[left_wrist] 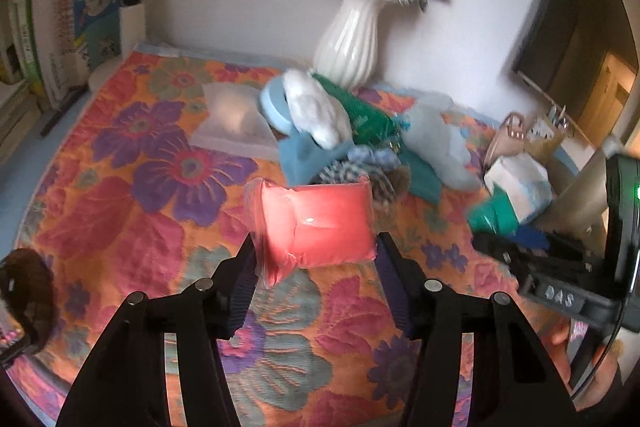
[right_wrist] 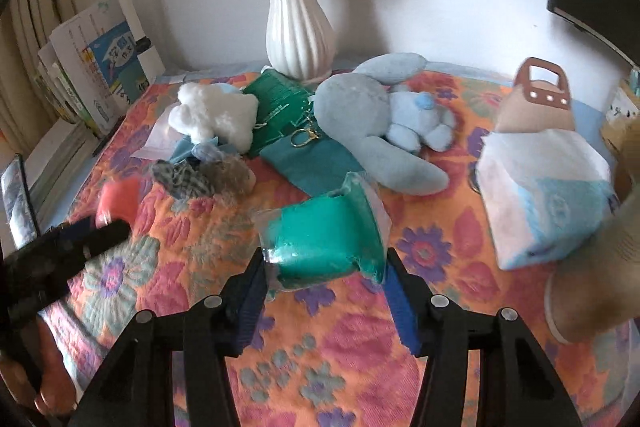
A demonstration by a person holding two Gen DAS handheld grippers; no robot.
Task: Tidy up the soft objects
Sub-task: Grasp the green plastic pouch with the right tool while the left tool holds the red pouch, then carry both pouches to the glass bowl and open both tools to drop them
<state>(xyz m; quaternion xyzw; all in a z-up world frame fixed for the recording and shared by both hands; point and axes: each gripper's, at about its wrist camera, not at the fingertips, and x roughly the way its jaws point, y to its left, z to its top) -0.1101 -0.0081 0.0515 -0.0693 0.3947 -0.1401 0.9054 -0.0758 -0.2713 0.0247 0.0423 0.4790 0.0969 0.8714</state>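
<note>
While the left gripper [left_wrist: 316, 247] clamps a soft red packet in clear wrap [left_wrist: 316, 223] and the right gripper [right_wrist: 326, 267] clamps a matching green one [right_wrist: 326, 239], both lifted clear of the floral-quilted table [right_wrist: 340, 355], sorting looks barely begun. The pale blue plush rabbit [right_wrist: 360, 107], white fluffy toy [right_wrist: 212, 115] and teal cloth [right_wrist: 308, 159] lie heaped by the white ribbed vase [right_wrist: 298, 31].

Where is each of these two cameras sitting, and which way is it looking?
Left wrist: on the left gripper, looking down its fingers at the red packet it grips; the right gripper shows at right.
Right wrist: on the right gripper, gripping the green packet; the left gripper intrudes at left.
Shared: floral cloth, white vase, blue plush rabbit.
</note>
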